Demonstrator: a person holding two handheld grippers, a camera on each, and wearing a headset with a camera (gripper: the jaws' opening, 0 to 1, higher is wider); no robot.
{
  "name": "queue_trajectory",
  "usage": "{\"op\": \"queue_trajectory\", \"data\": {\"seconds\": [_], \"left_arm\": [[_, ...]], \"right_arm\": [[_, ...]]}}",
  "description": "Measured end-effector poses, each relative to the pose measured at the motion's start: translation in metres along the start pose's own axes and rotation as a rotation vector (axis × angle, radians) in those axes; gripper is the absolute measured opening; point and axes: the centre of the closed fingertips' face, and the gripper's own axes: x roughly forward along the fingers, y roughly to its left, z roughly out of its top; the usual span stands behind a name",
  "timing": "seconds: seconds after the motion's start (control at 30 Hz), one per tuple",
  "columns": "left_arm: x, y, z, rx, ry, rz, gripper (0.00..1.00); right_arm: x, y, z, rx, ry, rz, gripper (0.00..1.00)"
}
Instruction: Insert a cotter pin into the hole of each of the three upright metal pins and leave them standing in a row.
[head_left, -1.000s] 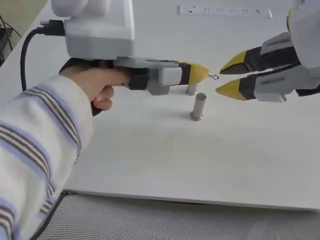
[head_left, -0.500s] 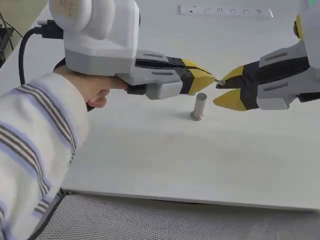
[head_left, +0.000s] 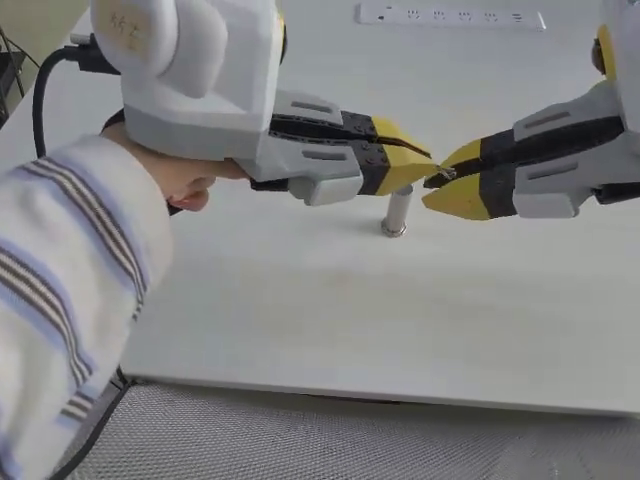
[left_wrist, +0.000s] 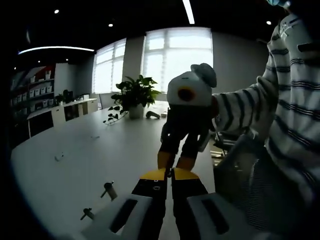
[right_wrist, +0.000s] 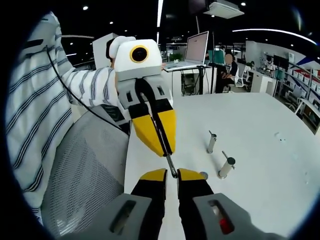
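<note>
In the head view, the left gripper (head_left: 424, 168) and right gripper (head_left: 436, 186) are held tip to tip above the counter (head_left: 300, 300). The cotter pin (head_left: 441, 175) is bridged between them, apparently for a handover or regrip. 1 upright metal pin (head_left: 397, 212) stands just below.

In the left gripper view, its jaws are pressed together on the cotter pin. 2 more metal pins (left_wrist: 109, 190) stand on the counter, seemingly already fitted.

In the right gripper view, its jaws are narrowly spread around the cotter pin's (right_wrist: 170, 163) end, so no firm pinch is judged there.
</note>
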Motion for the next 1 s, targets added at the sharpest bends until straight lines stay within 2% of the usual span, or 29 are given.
{"op": "queue_trajectory", "data": {"seconds": [0.2, 0.37, 0.47, 0.6, 0.77, 0.9, 1.0], "left_arm": [[0.001, -0.003, -0.004, 0.005, 0.017, -0.020, 0.00], [0.003, -0.003, -0.008, 0.012, 0.034, -0.033, 0.00], [0.008, -0.006, -0.013, 0.027, 0.062, -0.034, 0.00], [0.011, -0.009, -0.013, 0.031, 0.062, -0.043, 0.00], [0.017, -0.009, -0.017, 0.000, 0.075, -0.046, 0.00], [0.019, -0.003, -0.017, 0.011, 0.072, -0.024, 0.06], [0.020, 0.003, -0.019, 0.025, 0.074, 0.005, 0.15]], "right_arm": [[0.000, 0.008, 0.000, -0.022, 0.013, 0.018, 0.00], [-0.003, 0.010, -0.002, -0.045, 0.035, 0.026, 0.00], [-0.004, 0.008, -0.003, -0.048, 0.040, 0.027, 0.00], [-0.007, 0.009, -0.007, -0.070, 0.054, 0.035, 0.00], [-0.008, 0.009, -0.012, -0.096, 0.081, 0.036, 0.00], [-0.007, 0.008, -0.014, -0.100, 0.086, 0.025, 0.00], [-0.007, 0.002, -0.018, -0.097, 0.099, 0.001, 0.00]]}}
